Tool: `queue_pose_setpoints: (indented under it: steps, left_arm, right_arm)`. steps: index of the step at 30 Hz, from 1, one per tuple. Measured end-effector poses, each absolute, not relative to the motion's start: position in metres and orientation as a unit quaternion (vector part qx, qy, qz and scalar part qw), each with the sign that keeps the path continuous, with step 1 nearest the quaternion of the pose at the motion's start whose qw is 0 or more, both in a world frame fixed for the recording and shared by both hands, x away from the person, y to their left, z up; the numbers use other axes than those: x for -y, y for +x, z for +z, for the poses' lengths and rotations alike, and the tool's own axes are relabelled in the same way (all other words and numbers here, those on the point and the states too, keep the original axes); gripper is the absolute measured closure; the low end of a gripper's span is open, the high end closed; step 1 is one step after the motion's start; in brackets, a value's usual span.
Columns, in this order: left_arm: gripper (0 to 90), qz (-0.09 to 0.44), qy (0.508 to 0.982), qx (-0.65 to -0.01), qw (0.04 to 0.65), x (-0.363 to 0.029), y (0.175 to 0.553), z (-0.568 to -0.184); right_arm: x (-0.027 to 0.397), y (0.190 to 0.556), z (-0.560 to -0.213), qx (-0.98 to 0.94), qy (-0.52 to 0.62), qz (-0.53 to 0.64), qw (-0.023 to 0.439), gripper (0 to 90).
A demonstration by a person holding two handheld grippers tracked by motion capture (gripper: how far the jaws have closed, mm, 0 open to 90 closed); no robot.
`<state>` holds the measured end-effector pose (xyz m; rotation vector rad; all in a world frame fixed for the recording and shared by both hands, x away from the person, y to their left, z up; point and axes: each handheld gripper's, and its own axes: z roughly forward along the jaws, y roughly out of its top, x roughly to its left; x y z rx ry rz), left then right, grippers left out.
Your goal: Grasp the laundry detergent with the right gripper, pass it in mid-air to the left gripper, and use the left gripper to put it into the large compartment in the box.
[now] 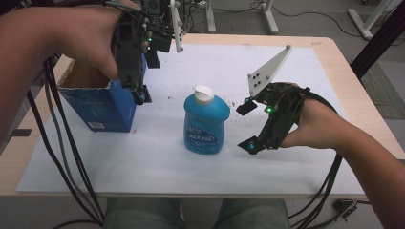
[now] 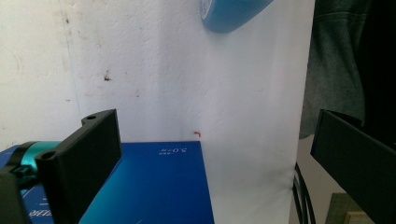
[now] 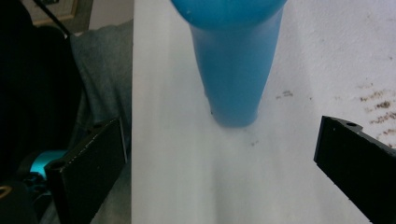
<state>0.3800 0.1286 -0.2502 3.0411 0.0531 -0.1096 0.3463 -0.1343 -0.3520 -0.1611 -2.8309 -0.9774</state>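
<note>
A blue bottle (image 1: 204,125) with a white cap (image 1: 204,93) stands upright in the middle of the white sheet (image 1: 143,162). An open blue cardboard box (image 1: 102,106) stands at the left. My left gripper (image 1: 147,78) hangs open over the box's right side, jaws pointing down. In the left gripper view the left gripper (image 2: 215,135) is open above the box face (image 2: 154,186), with the bottle's base (image 2: 233,11) farther off. My right gripper (image 1: 247,126) is open just right of the bottle, apart from it. In the right gripper view the right gripper (image 3: 224,154) faces the bottle (image 3: 236,60) between wide jaws.
The white sheet covers most of a wooden table (image 1: 363,105). Brown specks (image 3: 378,100) dot the sheet near the bottle. Cables (image 1: 62,157) trail off the table's front at left and right. The person's knees (image 1: 191,214) are below the front edge.
</note>
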Motion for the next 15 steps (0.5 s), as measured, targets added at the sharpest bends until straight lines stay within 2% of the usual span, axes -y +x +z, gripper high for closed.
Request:
queue_pose_setpoints:
  steps: [15]
  left_arm:
    - [1.8, -0.037, 0.998, -0.016, 0.051, -0.130, 0.381, -0.252]
  right_arm:
    - [0.117, 0.350, -0.373, 0.918, -0.078, -0.385, 0.062, 1.3]
